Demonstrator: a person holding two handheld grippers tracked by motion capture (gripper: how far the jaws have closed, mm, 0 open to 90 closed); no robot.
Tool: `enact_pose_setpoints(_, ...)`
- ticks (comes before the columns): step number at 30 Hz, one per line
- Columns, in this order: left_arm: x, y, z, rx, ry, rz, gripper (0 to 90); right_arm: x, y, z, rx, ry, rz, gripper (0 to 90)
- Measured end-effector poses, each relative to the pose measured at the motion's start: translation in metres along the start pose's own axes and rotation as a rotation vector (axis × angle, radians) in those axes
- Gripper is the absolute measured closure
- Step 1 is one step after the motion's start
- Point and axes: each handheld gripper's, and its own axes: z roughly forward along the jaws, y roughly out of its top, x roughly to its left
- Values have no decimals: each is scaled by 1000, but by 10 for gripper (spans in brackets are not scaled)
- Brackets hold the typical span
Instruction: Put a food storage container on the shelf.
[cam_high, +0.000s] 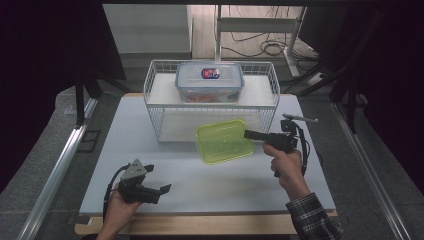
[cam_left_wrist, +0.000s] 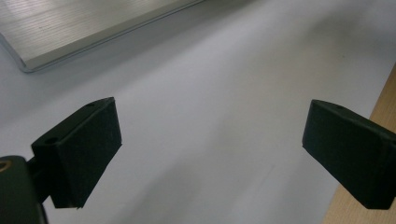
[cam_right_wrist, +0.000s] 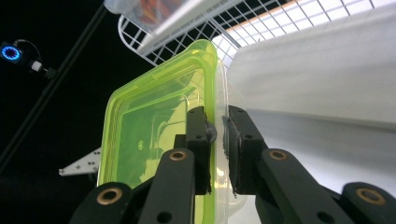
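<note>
Dark room, cables on the floor behind; white worktop (cam_high: 150, 150) under the high camera. A wire rack (cam_high: 159, 100) stood at the far side, a clear lidded box (cam_high: 210, 82) with a sticker on its top shelf.

My right tongs (cam_high: 246, 134) were closed on the right rim of the green tub (cam_high: 222, 141). The tub sat just in front of the rack, near edge tipped a little; I could not tell whether it was lifted or resting. Left tongs (cam_high: 167, 188) were wide open, empty, low at the near-left of the worktop.

Progress, my judgement: grip made, tub not yet placed; the lower shelf looked the likely target, so the carry and release remained.

The right gripper view showed the pinch itself: pads (cam_right_wrist: 198, 140) either side of the tub's (cam_right_wrist: 149, 135) rim, a clear wall under the green lid. The high view gave layout, not that. The left gripper view showed bare worktop (cam_left_wrist: 210, 93) between the open pads.
</note>
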Motion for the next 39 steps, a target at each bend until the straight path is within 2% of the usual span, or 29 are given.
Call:
enact_pose_setpoints(4,0,0,0,0,0,0,46,4,7,-4,-12,18,9,800)
enact_pose_setpoints(19,0,0,1,-1,-2,0,46,26,37,-21,-65,31,-9,800)
enact_pose_setpoints(27,0,0,1,-8,-1,-3,47,46,53,-25,-83,34,-27,800)
enact_pose_setpoints(39,0,0,1,-3,-4,-4,46,62,74,-27,-113,27,-45,800)
